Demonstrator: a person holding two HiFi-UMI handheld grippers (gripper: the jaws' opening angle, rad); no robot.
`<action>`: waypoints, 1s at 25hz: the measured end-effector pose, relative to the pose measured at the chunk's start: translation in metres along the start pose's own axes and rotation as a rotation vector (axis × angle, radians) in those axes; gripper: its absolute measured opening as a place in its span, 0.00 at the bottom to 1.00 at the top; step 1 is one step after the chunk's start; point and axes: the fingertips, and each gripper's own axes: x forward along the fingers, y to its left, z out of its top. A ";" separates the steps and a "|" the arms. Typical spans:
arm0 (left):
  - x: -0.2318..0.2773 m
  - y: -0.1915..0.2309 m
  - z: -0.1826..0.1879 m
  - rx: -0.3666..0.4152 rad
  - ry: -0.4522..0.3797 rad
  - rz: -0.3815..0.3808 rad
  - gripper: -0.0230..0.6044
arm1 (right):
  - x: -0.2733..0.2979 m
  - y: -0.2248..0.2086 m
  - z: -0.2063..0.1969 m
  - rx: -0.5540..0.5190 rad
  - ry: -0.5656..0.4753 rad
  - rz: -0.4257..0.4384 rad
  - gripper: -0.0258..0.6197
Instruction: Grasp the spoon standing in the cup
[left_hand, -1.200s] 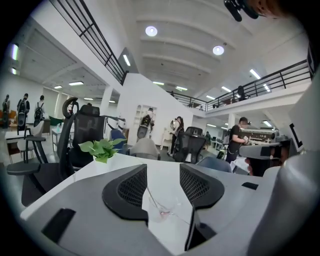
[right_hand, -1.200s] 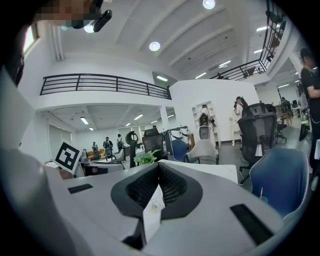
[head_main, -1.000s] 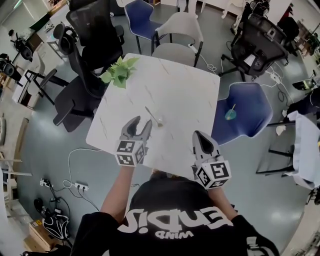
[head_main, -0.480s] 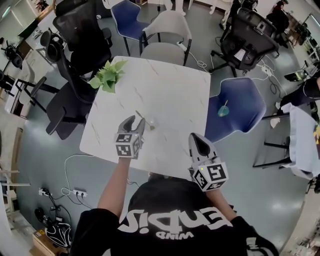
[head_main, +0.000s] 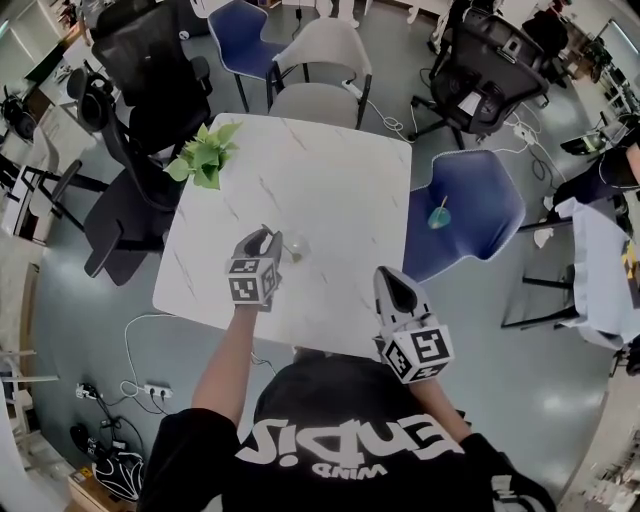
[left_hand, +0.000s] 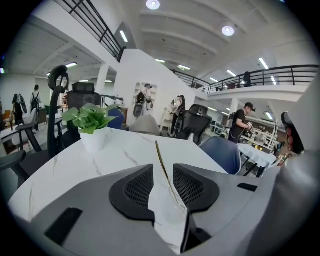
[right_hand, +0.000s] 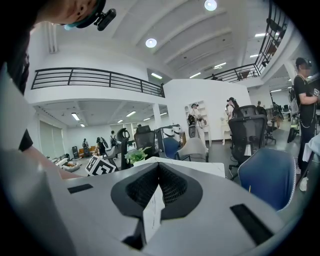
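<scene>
The thin gold-coloured spoon (left_hand: 162, 167) stands tilted in a small clear cup (left_hand: 173, 209) on the white marbled tabletop (head_main: 330, 190). It is between the pads of the left gripper (left_hand: 163, 182), whose jaws have just been closing to a narrow gap and are not visibly pressing the spoon. The right gripper (right_hand: 159, 167), jaws together and empty, hovers by the tabletop's near edge.

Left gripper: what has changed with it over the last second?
The left gripper moved forward to the cup; its jaws have just been closing, the spoon between them but not yet pinched. The right gripper stayed shut; cup and plant unmoved.
</scene>
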 end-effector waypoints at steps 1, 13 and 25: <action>0.000 0.000 0.001 -0.001 -0.002 -0.001 0.24 | 0.000 -0.001 0.000 0.001 -0.001 -0.002 0.05; 0.003 -0.002 0.005 -0.004 -0.017 -0.018 0.13 | -0.006 -0.010 0.001 -0.003 0.002 -0.023 0.05; -0.003 -0.003 0.008 -0.081 -0.053 -0.017 0.07 | -0.009 -0.011 -0.001 -0.006 0.006 -0.019 0.05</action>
